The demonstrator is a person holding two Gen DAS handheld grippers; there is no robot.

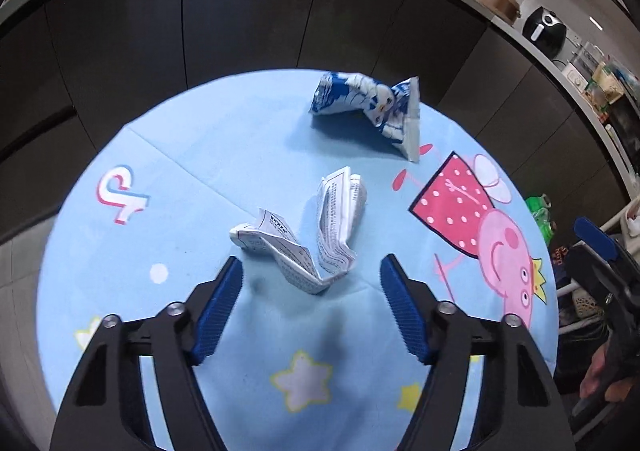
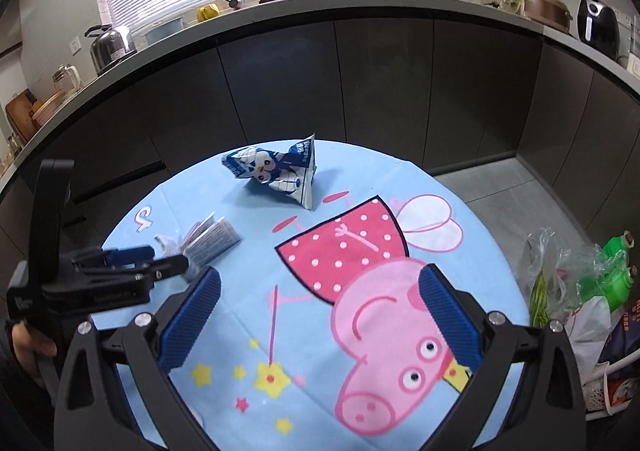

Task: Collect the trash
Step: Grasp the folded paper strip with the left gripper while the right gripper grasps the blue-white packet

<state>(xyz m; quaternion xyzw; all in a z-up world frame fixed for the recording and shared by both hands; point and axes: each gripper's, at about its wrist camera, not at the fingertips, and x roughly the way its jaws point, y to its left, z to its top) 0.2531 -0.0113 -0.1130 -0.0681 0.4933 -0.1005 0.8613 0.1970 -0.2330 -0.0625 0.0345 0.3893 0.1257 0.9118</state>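
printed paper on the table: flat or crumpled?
Crumpled. The printed paper is bent into creased folds rising off the tablecloth, between no fingers.

Window daylight, soft shadows, fisheye-bent, blurred edges

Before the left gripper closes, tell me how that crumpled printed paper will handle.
The crumpled printed paper looks thin and creased, so probably very light and floppy. Its raised folds should crush flat between the left gripper pads. It will likely slide on the tablecloth if nudged.
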